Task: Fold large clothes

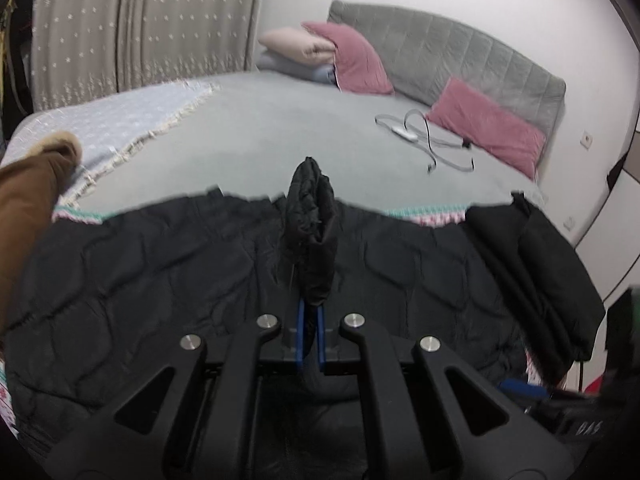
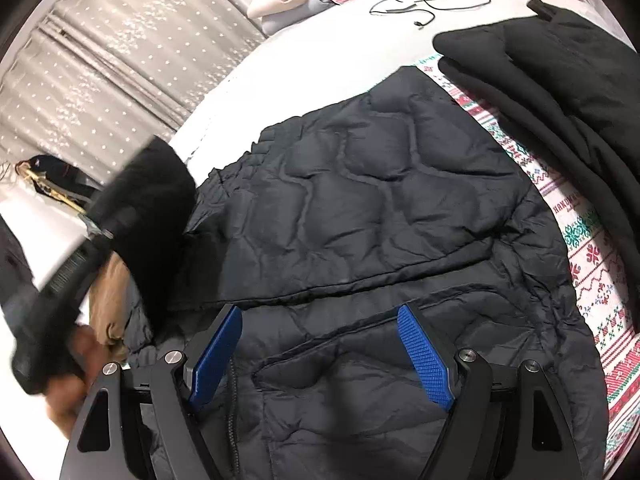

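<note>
Left hand-held gripper [image 1: 310, 316]: its blue pads were pressed together on a bunched fold of the black quilted jacket, the pinched cloth standing up between and beyond the fingertips.
Right hand-held gripper [image 2: 320, 354]: its blue pads [image 2: 426, 360] stood wide apart, poised over the lower part of the jacket with no cloth between them.
Black quilted jacket [image 2: 380, 208]: it lay spread across the foot of the bed, its upper half doubled over the lower along a crosswise seam; a zip ran down near the right gripper's left finger.
Raised part [image 2: 148, 200]: in the right wrist view a blurred black mass of cloth rose at the jacket's left edge, where the other gripper and the person's hand showed dimly.
Patterned blanket [image 2: 584, 240]: white with red and green knit motifs, it lay under the jacket and showed along its right side.
Black garment [image 2: 560, 80]: a second dark piece lay folded on the blanket, just beside the jacket's right edge.
Brown garment [image 1: 28, 200]: it sat at the left edge of the bed, near the jacket.
Bed [image 1: 260, 132]: grey cover, with pink pillows [image 1: 488, 124] against the grey headboard and a cable [image 1: 424, 136] lying well apart from the clothes.
Curtain [image 1: 140, 28]: grey with pale specks, behind the bed.
</note>
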A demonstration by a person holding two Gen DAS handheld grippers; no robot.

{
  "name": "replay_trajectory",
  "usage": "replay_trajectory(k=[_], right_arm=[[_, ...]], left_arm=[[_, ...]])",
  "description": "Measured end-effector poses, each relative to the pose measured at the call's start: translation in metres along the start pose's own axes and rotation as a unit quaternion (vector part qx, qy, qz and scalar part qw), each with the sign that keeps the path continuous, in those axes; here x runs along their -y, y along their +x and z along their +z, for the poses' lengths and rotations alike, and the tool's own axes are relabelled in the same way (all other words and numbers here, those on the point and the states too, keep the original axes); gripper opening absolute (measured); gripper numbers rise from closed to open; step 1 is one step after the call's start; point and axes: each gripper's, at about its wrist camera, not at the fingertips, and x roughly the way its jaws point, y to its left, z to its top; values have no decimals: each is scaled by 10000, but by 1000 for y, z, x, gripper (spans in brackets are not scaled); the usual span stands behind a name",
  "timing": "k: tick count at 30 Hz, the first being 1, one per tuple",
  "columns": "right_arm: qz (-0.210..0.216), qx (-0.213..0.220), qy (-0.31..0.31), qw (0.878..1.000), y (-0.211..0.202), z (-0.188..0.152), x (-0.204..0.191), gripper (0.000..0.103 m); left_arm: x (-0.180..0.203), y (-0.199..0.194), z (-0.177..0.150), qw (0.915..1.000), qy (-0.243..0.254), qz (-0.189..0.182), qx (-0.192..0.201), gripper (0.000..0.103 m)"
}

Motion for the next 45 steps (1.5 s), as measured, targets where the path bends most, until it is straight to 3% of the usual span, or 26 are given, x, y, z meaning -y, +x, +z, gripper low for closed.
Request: replay_trajectory(k=[6,10,11,13,15,20,25,30,36,39,41,44,45], right_arm=[[-14,-43,74,10000,3,0,6,81],[-62,-78,47,9999,7,0,5,81],[-85,-86,39,9999,8,0,5,81],[-120,-97,46,9999,10,-1,5,81],[-130,-106,58,9998,11,0,5,81],[-190,-98,35,9998,12,0,6,81],[-281,-34,12,9996,9,1,8,81],[-372,187,-195,9989,3,1,3,81],[-300,331,-1180,9920,5,-17,-45,81],[-168,150,-1733,9846,18,-36,-70,81],[-92,-260,-2281,9732,33,-56,-88,81],[-408,-722,-2894,9536,55,-88,-109,81],[-509,-804,-2986,9496,60,-94,-112,81]], left_arm=[[14,15,-24,9991,214,-56,-355,6],[20,25,-38,9978,236,-102,-615,13],[20,28,-41,9973,218,-124,-688,17],[20,33,-46,9962,188,-181,-831,36],[21,37,-51,9950,143,-214,-967,48],[17,27,-53,9943,-28,-365,-1003,50],[-5,-17,-50,9923,-598,-677,-852,50],[-39,-87,-60,9963,-633,38,-576,56],[-100,-147,-98,9880,-911,1063,-657,57],[-128,-157,-125,9827,-1080,1230,-864,58],[-149,-154,-143,9774,-1412,1140,-1088,58],[-170,-146,-168,9675,-1776,1026,-1481,58],[-171,-147,-173,9679,-1686,1122,-1487,58]])
